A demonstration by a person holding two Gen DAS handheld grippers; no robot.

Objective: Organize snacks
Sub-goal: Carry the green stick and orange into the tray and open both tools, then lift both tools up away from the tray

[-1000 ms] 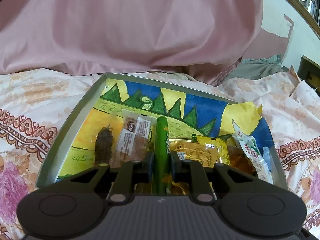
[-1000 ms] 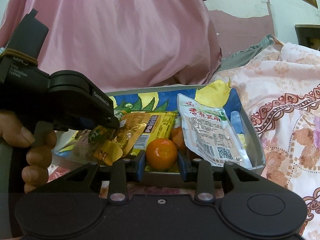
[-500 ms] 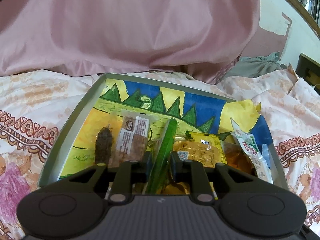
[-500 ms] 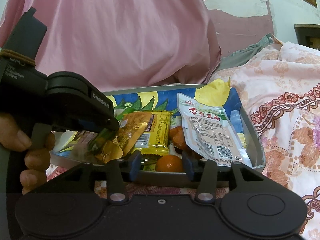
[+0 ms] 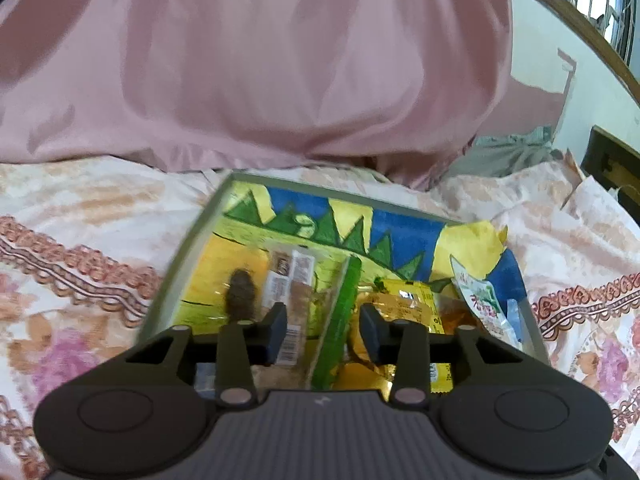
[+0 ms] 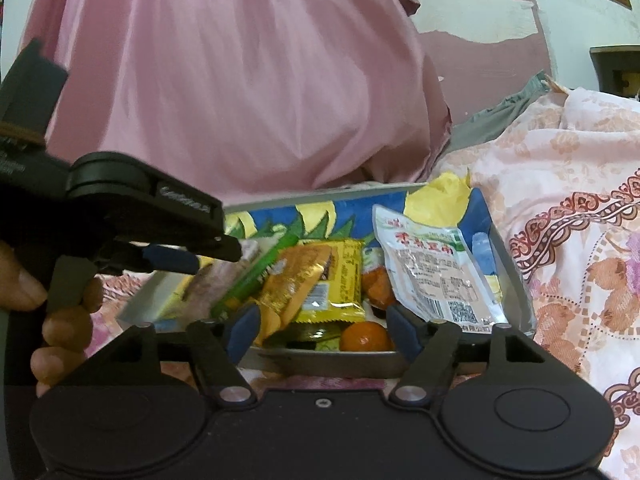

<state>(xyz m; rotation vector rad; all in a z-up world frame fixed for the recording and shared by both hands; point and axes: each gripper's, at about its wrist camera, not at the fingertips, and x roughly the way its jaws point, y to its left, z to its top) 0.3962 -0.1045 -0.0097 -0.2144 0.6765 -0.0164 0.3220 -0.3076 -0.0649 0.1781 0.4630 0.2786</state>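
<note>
Released a second ago, the long green plastic snack stick (image 5: pixel 339 320) now lies loose in the shallow grey metal tray (image 5: pixel 182 264) on the floral bedspread (image 5: pixel 80 248), between the opening jaws of the left gripper (image 5: pixel 323 331), untouched by either pad. The small orange mandarin (image 6: pixel 366 338), also let go, rests at the tray's near edge between the right gripper's (image 6: pixel 322 334) opening jaws. A yellow foil packet (image 6: pixel 320 280) and a white printed pouch (image 6: pixel 434 268) lie beside it.
</note>
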